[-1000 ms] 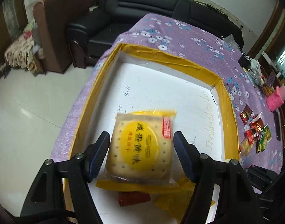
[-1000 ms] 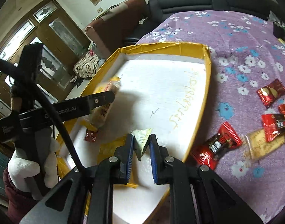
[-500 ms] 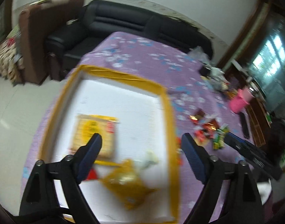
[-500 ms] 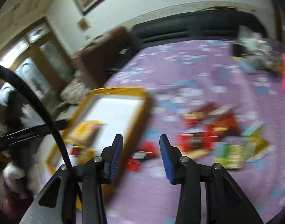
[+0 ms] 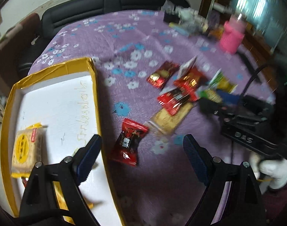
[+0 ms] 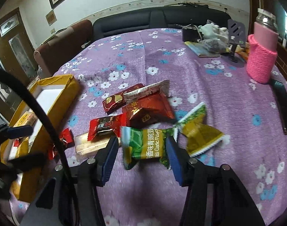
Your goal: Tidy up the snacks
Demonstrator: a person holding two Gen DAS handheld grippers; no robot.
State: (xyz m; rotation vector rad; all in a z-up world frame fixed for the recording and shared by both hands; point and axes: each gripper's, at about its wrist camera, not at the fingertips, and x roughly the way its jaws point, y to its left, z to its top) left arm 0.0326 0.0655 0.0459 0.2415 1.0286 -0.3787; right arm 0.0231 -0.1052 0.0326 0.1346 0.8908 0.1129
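The right claw (image 6: pixel 141 150) is opening, its pads flanking but clear of a green garlic-pea packet (image 6: pixel 146 146) on the purple worktop (image 6: pixel 209 86); the left claw (image 5: pixel 141 158) is released above a red candy packet (image 5: pixel 129 141); the yellow-rimmed tray (image 5: pixel 95 94) holds a cracker pack (image 5: pixel 25 146).

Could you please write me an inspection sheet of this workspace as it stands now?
Surface: purple floral tablecloth.
Job's things: yellow-rimmed box holds a yellow biscuit pack; green pea packet, red candy packet and more wrappers lie loose.
Clutter: pink knitted bottle, bags at the far edge.
Grippers: left gripper open, empty; right gripper opening astride the green pea packet.
Cables: black cable.
Surroundings: black sofa, brown armchair.
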